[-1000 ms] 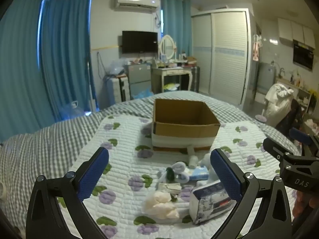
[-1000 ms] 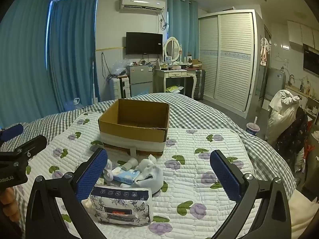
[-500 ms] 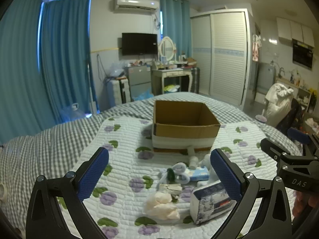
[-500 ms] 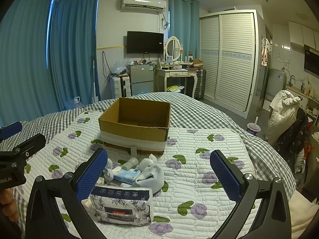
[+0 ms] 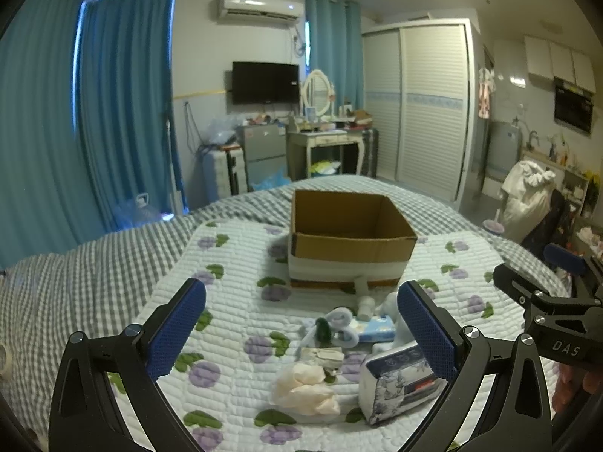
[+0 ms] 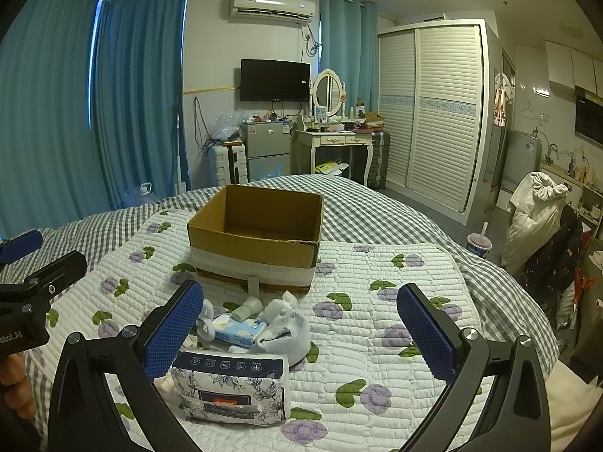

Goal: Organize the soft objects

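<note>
Left gripper: jaws wide apart, nothing between the blue pads; held above the quilt, short of the pile. Its body shows at the left edge of the right wrist view, lettered "obot.AI" (cut off).
Right gripper: jaws spread wide, holding nothing; poised over the quilt to the right of the pile. Seen from the left wrist view, its body reads "DAS".
Cardboard box: open-topped, brown, white tape band round the lower wall; stands on the quilt behind the pile; nothing visible inside.
Tissue pack: floral blue-and-white wrapper, script reading "Tissue Paper", red label too small to read; nearest item of the pile, lying on the quilt.
Small blue tissue packet: light blue, print unreadable; mid-pile, behind the floral pack.
White sock: crumpled, touching the blue packet on its right.
Cream cloth wad: front left of the pile, just beside the floral pack.
Small white roll: near the box's front wall.
Quilt: white, purple flowers and green leaves, laid over a grey checked bedspread.
Air conditioner: on the wall, badge unreadable.
</note>
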The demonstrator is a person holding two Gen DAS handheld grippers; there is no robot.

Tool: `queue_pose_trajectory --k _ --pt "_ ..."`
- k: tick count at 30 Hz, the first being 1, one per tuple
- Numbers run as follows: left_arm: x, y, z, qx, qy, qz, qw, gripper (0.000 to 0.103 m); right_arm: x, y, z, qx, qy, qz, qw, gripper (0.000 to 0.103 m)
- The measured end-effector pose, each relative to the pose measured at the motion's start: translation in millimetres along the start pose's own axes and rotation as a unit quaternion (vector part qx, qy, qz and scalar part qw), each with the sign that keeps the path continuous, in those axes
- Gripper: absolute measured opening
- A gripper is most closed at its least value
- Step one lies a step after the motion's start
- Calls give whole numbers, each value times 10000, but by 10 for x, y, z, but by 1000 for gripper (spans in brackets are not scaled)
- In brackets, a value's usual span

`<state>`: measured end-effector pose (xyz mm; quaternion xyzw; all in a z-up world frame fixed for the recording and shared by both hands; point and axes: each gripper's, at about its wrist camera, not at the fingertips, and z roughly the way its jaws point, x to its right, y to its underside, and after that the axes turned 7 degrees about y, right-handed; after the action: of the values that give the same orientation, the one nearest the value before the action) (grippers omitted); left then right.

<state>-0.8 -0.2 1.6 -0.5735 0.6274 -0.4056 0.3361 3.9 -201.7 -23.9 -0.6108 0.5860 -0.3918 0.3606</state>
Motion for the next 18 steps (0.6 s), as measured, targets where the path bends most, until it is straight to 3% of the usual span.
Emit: queue_pose_trajectory --k 18 --pt "-5 -7 -3 14 2 -3 10000 103 -13 4 -23 4 -8 -26 10000 103"
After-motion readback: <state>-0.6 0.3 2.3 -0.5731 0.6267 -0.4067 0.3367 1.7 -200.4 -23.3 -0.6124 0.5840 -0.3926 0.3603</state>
